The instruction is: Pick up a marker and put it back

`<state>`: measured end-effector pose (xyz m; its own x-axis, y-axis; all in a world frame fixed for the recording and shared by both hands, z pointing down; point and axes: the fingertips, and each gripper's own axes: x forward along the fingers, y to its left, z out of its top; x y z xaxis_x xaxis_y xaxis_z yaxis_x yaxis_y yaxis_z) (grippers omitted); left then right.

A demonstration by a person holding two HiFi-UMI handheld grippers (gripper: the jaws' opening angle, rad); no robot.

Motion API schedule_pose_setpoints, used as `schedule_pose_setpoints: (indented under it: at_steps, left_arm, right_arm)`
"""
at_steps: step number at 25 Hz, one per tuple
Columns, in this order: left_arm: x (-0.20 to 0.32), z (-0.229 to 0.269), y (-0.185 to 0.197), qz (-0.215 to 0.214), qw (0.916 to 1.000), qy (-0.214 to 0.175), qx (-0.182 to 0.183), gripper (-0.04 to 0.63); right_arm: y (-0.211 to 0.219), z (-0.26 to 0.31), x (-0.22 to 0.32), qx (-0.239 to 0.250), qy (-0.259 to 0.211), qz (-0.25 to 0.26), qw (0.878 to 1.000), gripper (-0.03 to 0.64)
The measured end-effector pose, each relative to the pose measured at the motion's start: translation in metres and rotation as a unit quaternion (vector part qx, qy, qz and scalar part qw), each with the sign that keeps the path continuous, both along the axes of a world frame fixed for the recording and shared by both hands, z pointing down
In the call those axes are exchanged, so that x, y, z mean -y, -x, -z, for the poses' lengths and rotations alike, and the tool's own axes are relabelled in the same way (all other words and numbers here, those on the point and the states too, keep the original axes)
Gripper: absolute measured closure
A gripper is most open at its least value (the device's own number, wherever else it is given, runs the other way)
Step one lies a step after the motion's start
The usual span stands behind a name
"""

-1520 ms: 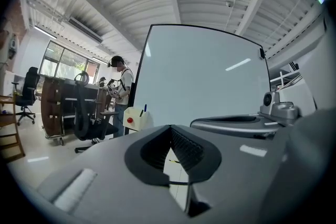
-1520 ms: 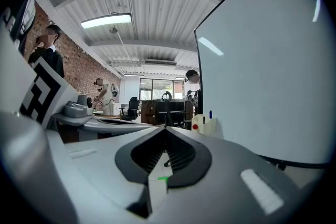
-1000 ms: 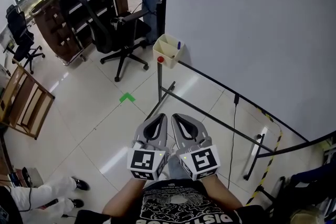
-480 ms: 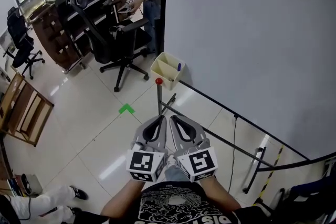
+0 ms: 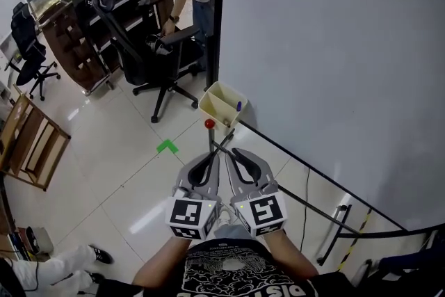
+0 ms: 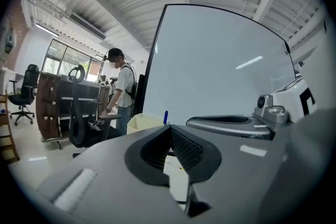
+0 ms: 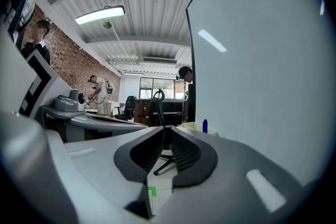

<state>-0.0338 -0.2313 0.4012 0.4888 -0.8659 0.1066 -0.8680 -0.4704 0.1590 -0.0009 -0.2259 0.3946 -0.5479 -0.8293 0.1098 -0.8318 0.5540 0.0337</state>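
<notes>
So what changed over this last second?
The beige bin holding the blue marker sits lower in the head view, nearer both grippers: the person stepped closer. The right gripper is opening its jaws, nothing between them. The left gripper stays shut, empty.

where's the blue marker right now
In the head view the blue marker stands near centre, at the right side of the cream bin by the whiteboard's lower left corner, above and right of the red knob.
</notes>
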Motion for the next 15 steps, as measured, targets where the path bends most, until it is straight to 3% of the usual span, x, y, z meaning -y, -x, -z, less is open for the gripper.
schedule_pose_setpoints:
  at_steps: [15]
  left_arm:
    - [0.047, -0.011, 0.0, 0.023, 0.9996, 0.015, 0.008, 0.591]
  right_arm:
    - [-0.001, -0.03, 0.066, -0.03, 0.01, 0.008, 0.999, 0.492]
